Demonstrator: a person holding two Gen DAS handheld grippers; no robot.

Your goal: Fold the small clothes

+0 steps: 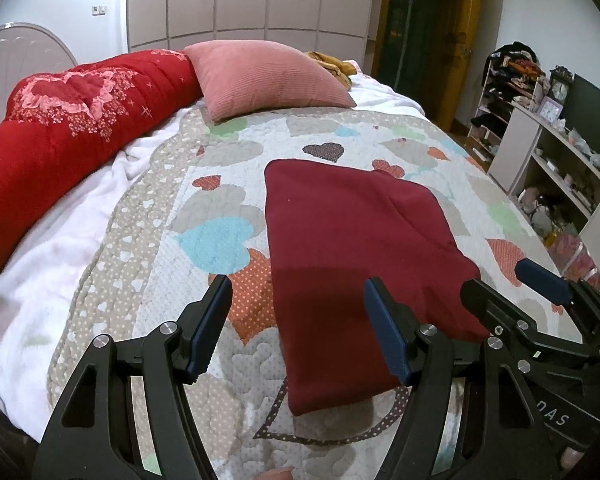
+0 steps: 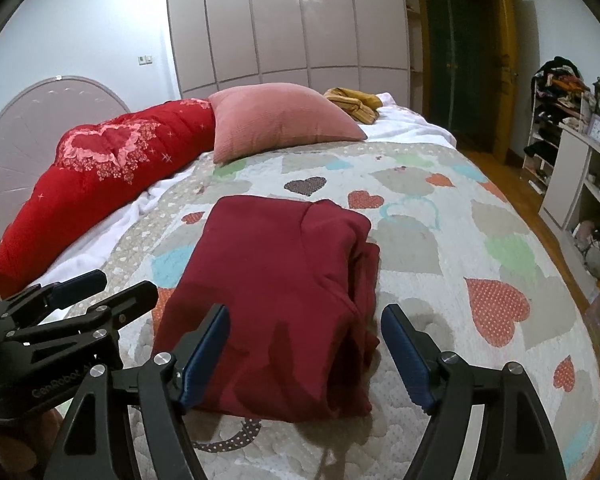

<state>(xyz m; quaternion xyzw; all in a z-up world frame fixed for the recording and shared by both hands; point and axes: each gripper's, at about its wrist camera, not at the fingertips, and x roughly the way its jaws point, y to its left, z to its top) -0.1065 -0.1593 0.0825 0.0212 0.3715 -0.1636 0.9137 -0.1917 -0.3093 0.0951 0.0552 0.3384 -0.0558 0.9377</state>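
A dark red garment lies folded into a flat rectangle on the heart-patterned quilt; it also shows in the right wrist view, with layered folds along its right edge. My left gripper is open and empty, hovering over the garment's near left edge. My right gripper is open and empty, above the garment's near edge. The right gripper shows in the left wrist view at the garment's right side. The left gripper shows in the right wrist view at the left.
A pink cushion and a rolled red floral duvet lie at the head of the bed. A yellow cloth sits behind the cushion. White shelving with clutter stands to the right, beyond the wooden floor.
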